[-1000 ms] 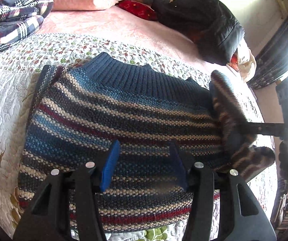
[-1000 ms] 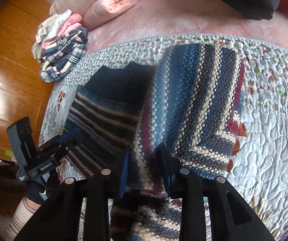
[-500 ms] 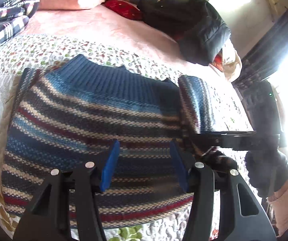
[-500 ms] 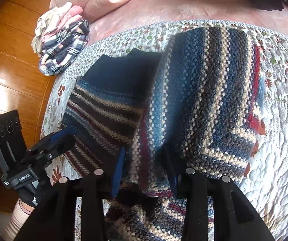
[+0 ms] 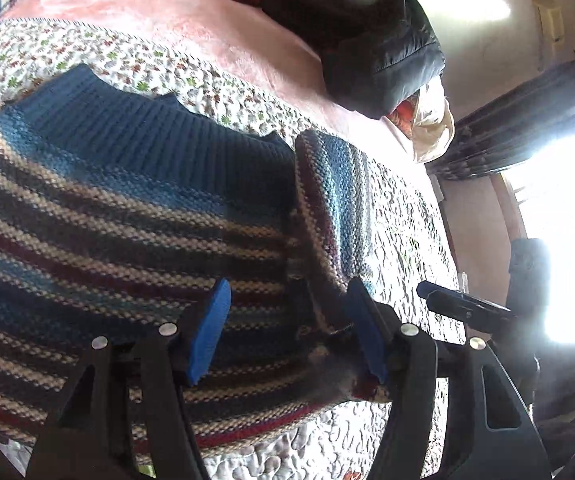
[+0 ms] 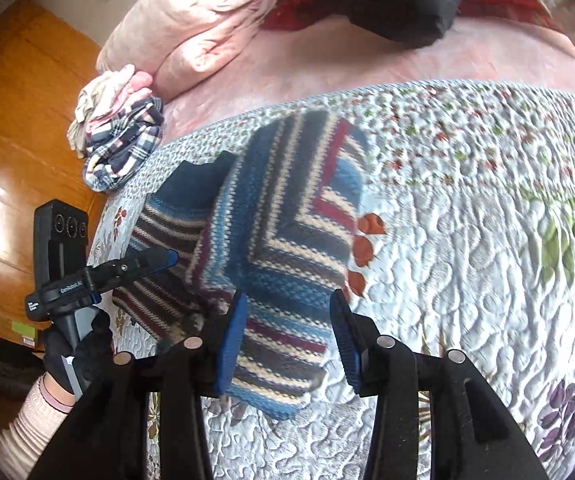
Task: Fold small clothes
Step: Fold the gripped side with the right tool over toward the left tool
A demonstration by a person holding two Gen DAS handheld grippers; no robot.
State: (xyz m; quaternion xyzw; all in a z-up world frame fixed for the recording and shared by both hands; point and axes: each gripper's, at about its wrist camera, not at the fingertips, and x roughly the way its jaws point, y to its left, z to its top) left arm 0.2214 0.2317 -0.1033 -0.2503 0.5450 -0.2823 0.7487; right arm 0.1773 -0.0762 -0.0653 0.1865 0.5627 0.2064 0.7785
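The left gripper is held with its blue-padded jaws apart and nothing between them, low over the striped sweater. The right gripper is likewise spread wide and empty, above the sweater's folded-over sleeve. The sweater is laid flat on a white floral quilt, near the quilt's edge on the floor side, with its dark blue ribbed collar turned toward the head of the bed. A pink blanket is seen beyond the quilt. A dark padded jacket is heaped on it, and a pink pillow beside a bundle of plaid clothes at the bed's edge. Polished wooden flooring and a glaring window are shown around the bed.
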